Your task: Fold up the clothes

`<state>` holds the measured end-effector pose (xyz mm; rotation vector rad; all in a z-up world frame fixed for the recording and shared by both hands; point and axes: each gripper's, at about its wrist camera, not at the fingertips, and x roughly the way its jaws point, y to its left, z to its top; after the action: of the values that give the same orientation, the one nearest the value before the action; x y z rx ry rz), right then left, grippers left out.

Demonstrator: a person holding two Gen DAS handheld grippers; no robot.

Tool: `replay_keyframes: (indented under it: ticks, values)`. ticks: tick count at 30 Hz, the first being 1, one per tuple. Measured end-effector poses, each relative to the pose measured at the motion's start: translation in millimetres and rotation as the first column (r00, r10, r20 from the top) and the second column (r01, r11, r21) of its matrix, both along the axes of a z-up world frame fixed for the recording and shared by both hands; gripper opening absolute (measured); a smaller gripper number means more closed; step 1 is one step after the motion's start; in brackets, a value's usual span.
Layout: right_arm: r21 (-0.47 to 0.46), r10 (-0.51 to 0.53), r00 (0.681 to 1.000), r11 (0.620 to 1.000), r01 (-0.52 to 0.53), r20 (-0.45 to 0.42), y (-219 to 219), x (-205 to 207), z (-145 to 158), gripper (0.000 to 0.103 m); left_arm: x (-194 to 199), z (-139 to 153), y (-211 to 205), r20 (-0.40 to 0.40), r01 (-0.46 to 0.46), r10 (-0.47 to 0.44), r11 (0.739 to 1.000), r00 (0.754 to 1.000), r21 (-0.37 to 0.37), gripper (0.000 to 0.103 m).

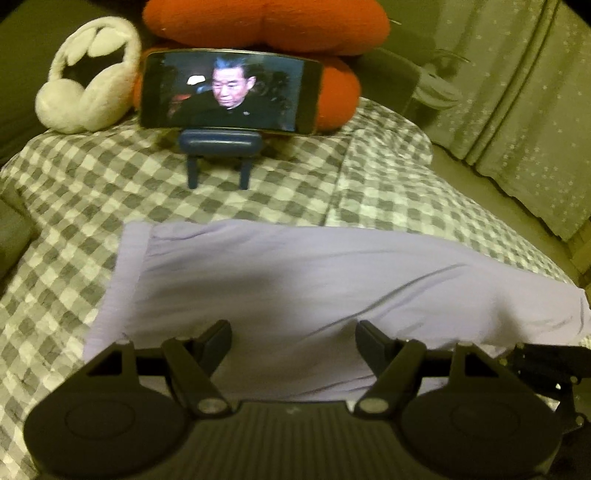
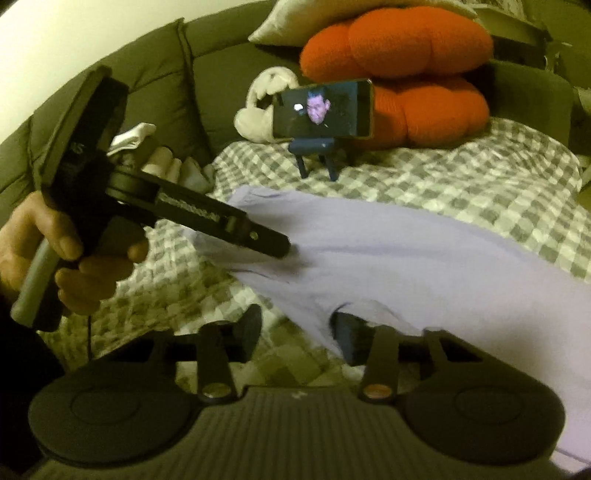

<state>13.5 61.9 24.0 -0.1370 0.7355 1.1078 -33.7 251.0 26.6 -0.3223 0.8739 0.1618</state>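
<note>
A lilac garment [image 1: 295,288] lies spread on the grey-and-white checked bedspread [image 1: 92,192]; it also shows in the right wrist view [image 2: 424,266]. My left gripper [image 1: 293,338] is open, its fingers resting over the garment's near edge. In the right wrist view the left gripper [image 2: 286,253] is seen from the side, its tip touching the cloth. My right gripper [image 2: 295,332] is open at the garment's near edge; the right finger [image 2: 347,339] is partly covered by cloth and the left finger [image 2: 249,328] is over the bedspread.
A phone [image 1: 227,96] on a blue stand [image 1: 219,151] plays video at the back. An orange cushion [image 1: 266,26] and white earmuffs [image 1: 88,77] sit behind it. Curtain [image 1: 517,92] at right. Dark padded sofa back [image 2: 166,81] at left with white cloths [image 2: 166,162].
</note>
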Motion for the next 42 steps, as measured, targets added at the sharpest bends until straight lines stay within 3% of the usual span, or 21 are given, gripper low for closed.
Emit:
replay_keyframes:
  ticks: [2,5,8,11,27,35,42]
  values:
    - [0.008,-0.014,1.0,1.0,0.014,-0.009,0,2,-2,0.028,1,-1,2,-0.005,-0.011,0.011,1.0,1.0,0.004,0.075]
    - [0.016,-0.017,1.0,1.0,0.017,-0.009,0,2,-4,0.028,1,-2,4,-0.014,-0.018,0.018,1.0,1.0,0.006,0.075]
    - [0.01,-0.034,0.999,0.999,0.034,0.015,1,-2,-4,0.009,3,-4,2,-0.02,-0.013,0.013,1.0,1.0,0.018,0.075]
    - [0.005,-0.04,0.999,0.999,0.04,0.027,-1,-6,-2,0.005,3,-6,-2,-0.028,0.005,-0.004,0.999,1.0,0.032,0.075]
    - [-0.041,0.033,0.999,0.999,-0.033,-0.002,-21,-39,18,0.005,7,-9,5,-0.04,-0.017,0.018,0.999,0.999,0.031,0.076]
    - [-0.05,0.09,0.996,0.995,-0.09,0.0,-18,-49,10,0.021,8,-10,11,-0.042,-0.038,0.04,0.999,0.998,0.037,0.078]
    - [-0.048,0.073,0.996,0.996,-0.076,-0.051,-27,-49,13,0.021,8,-10,9,-0.043,-0.033,0.035,0.998,0.998,0.055,0.078]
